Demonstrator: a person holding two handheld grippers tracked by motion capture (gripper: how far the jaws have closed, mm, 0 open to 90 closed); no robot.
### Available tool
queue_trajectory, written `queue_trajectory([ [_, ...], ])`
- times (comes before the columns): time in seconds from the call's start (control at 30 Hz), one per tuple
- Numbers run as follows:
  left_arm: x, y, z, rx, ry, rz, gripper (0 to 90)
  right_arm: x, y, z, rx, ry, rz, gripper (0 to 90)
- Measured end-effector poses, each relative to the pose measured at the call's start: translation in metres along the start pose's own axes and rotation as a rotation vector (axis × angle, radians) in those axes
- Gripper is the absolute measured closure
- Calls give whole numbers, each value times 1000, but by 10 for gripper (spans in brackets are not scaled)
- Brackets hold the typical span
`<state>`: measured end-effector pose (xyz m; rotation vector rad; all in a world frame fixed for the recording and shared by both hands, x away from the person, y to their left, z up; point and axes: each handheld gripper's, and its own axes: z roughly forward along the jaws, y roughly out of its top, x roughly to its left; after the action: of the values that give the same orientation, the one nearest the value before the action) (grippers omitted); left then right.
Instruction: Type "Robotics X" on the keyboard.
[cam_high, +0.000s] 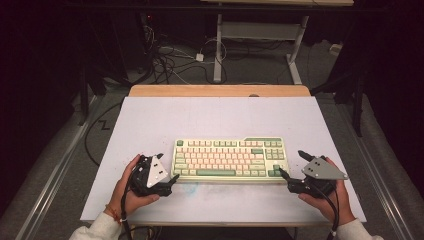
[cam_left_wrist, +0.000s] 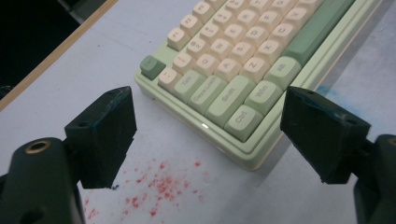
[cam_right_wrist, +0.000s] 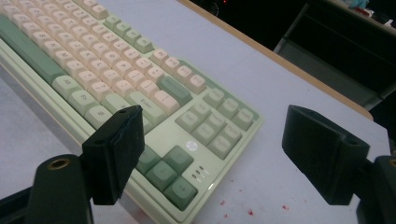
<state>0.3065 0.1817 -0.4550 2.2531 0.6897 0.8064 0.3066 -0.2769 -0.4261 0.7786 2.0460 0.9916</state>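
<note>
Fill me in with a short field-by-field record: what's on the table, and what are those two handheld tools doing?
main item: green and cream keyboard, lying flat near the table's front edge
surface: pale grey table
left gripper: jaws open, at the keyboard's left end, apart from it
right gripper: jaws open, at the keyboard's right end
hands: left hand and right hand, one per gripper
marks: red specks on the table by the keyboard's left corner
</note>
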Motion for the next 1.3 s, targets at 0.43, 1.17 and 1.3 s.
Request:
queue_trajectory([
  [0.43,6,-32,0,71,11,-41,158,-5,-24,-4,26,-32,37,207],
  [1.17,2,-40,-3,81,-6,-66,158,3,-39,-14,42,-74,79,167],
  [1.3,2,-39,-3,75,-6,-69,158,5,-37,-13,37,-76,74,166],
])
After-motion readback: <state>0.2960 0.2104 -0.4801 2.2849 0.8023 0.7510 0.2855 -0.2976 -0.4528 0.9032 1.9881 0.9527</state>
